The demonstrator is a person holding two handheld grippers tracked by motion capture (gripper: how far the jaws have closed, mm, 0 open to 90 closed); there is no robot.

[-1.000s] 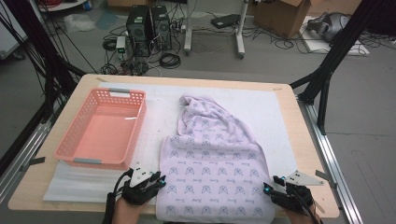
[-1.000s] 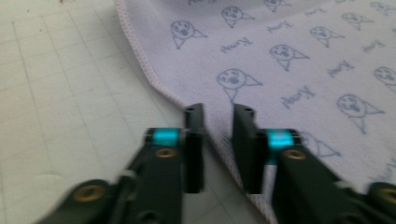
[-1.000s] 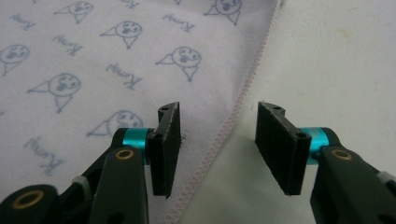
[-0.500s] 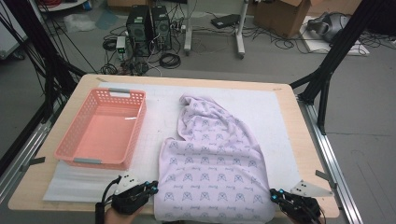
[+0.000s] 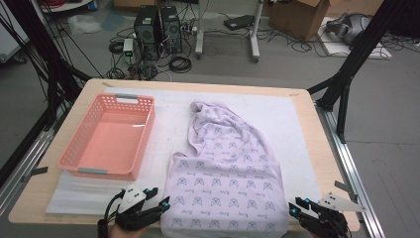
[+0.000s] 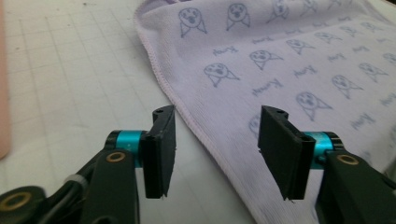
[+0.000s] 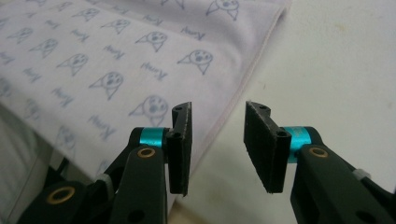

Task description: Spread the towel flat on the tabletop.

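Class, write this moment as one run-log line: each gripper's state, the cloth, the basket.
left gripper: jaws just opened, nothing gripped | right gripper: jaws just opened, nothing gripped | lilac cloth: spread on mat | pink basket: empty

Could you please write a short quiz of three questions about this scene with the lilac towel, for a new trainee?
1. True or false: the pink basket holds the lilac towel.
2. Which edge of the towel lies between the left gripper's jaws? A: its hem on the basket's side. B: its far, bunched end.
3. Fill in: the right gripper is ____, nothing clamped.

Key: 1. False, the towel lies on the white mat beside the basket. 2. A. 3. open.
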